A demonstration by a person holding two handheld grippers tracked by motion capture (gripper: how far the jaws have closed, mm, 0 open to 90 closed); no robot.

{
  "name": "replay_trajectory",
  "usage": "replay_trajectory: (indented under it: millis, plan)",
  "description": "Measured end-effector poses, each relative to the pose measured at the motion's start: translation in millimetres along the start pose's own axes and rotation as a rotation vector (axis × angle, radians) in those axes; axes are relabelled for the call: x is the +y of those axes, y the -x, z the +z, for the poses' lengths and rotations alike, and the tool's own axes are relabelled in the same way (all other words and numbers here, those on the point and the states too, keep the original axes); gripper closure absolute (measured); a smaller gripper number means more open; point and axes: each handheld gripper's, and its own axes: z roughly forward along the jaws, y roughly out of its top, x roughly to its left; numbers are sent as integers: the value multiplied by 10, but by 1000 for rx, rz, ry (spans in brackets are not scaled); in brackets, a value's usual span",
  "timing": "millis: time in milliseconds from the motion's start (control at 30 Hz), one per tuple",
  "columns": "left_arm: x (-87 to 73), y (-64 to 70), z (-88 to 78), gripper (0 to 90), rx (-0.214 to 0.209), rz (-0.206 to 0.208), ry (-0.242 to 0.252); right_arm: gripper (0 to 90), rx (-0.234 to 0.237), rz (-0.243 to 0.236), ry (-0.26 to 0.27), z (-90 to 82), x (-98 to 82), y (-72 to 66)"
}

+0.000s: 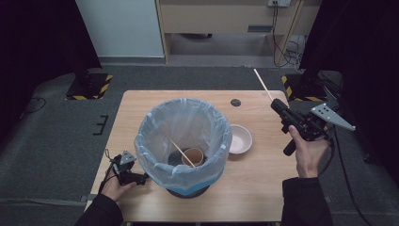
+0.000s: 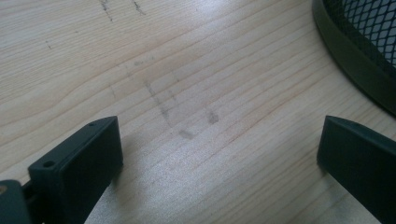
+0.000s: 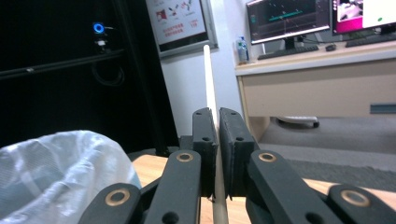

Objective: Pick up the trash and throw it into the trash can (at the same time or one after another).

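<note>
The right tongs (image 1: 277, 106) are clenched on a thin pale wooden chopstick (image 1: 262, 84), raised clear for dropping into the plastic-lined black mesh bin (image 1: 183, 136); the left tongs (image 1: 141, 178) rest released on the light wooden surface (image 1: 263, 188), likely steadying it

No legible txt anywhere.

Chopstick (image 1: 262, 84) pale wood, second one (image 1: 182, 153) in bin same. Bin (image 2: 359, 42) black mesh, liner (image 1: 160, 123) translucent bluish-white. Paper cup (image 1: 193, 156) brown. Bowl (image 1: 240, 139) pinkish-white. Tabletop (image 1: 263, 188) light wood grain, grey smudges. Grippers (image 3: 216, 135) black, brass-coloured rivets. Floor plates (image 1: 89, 87) yellow-black striped.
</note>
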Motion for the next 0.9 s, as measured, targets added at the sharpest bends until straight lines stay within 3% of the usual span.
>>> replay_trajectory:
  millis: [533,900]
  plan:
    - [0,0,0,0,1,0,0,860,104,-38,67,-28,184,-352]
    - [0,0,0,0,0,0,0,860,180,-72,82,10,259,-634]
